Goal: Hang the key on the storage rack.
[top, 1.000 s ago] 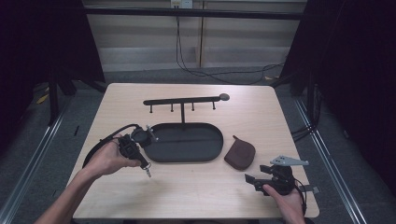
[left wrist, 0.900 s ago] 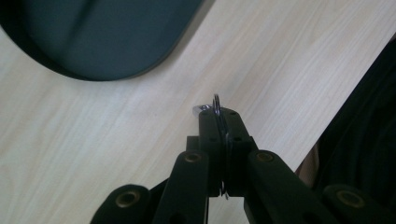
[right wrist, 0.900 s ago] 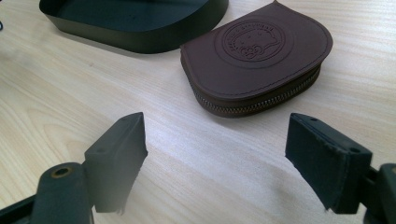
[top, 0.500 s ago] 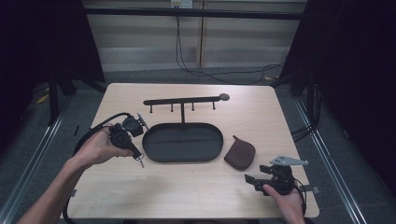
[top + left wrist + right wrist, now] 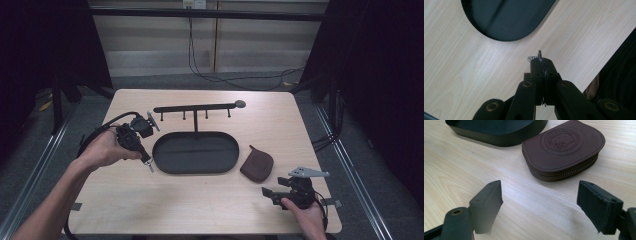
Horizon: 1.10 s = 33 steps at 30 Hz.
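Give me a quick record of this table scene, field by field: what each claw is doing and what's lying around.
left claw: shut on a thin metal ring, likely a key ring, held above the table
right claw: open, holding nothing, low over the table, facing the pouch
tray: black oval, mid-table, nothing in it
hook rack: black bar standing at the tray's far side
pouch: brown, zipped, right of the tray

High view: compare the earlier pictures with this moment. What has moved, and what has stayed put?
The left gripper, shut on a small metal ring, has lifted and drawn left, away from the black tray. The right gripper, open, the brown pouch and the hook rack have stayed put.
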{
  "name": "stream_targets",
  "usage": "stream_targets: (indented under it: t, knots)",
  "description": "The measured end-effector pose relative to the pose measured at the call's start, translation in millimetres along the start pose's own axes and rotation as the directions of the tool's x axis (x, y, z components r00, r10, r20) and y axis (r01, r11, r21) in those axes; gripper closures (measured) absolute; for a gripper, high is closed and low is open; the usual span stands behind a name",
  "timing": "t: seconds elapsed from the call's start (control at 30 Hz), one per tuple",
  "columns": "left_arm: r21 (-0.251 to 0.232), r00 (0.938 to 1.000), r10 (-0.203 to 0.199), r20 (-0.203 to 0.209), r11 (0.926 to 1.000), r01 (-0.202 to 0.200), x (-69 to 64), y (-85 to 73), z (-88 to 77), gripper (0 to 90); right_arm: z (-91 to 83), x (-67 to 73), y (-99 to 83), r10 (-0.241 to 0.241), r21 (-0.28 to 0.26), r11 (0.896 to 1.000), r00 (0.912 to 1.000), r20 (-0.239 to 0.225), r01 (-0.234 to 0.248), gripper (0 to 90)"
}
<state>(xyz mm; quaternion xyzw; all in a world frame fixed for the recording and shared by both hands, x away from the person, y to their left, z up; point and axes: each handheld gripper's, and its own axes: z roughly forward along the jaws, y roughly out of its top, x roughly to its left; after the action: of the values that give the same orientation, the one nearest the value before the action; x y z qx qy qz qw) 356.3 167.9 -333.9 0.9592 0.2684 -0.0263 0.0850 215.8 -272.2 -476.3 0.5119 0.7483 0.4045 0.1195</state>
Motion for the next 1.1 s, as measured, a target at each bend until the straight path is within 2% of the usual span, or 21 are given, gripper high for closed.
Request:
stream_targets:
  t: [0.03,0.07,0.13,0.4,0.53,0.67,1.1]
  knots:
    - [0.000,0.9999,0.011,-0.006,0.9999,-0.011,-0.3,1.3,-1.1,89.3,0.2,0.0,0.0,0.000,0.000,1.000,1.0000,-0.001,0.000,20.0]
    - [-0.010,1.0000,-0.001,-0.002,1.0000,0.000,-1.2,1.6,-1.6,89.3,0.4,0.2,0.1,-0.002,-0.001,1.000,1.0000,-0.004,0.002,20.0]
    - [0.002,1.0000,0.005,-0.006,1.0000,-0.005,-0.9,3.4,-3.0,89.3,1.0,0.9,0.0,-0.004,0.006,1.000,1.0000,-0.006,0.004,20.0]
    - [-0.023,1.0000,0.001,-0.006,0.9997,-0.002,4.3,8.1,-16.4,89.3,1.0,0.7,0.0,-0.003,0.005,1.000,1.0000,-0.009,0.003,19.7]
    - [-0.028,0.9998,-0.001,-0.019,0.9996,0.001,7.0,12.6,-22.2,89.3,0.8,0.7,-0.1,-0.001,0.003,1.000,1.0000,-0.007,0.001,19.5]
    - [-0.032,0.9995,-0.022,-0.021,0.9993,0.022,14.1,18.3,-27.9,89.4,0.9,0.4,-0.1,-0.001,0.003,1.000,1.0000,-0.009,0.001,19.5]
    - [-0.054,0.9994,-0.032,-0.016,0.9980,0.031,28.3,36.4,-39.0,89.3,0.8,0.6,-0.2,-0.002,0.003,1.000,0.9999,-0.011,0.002,19.5]
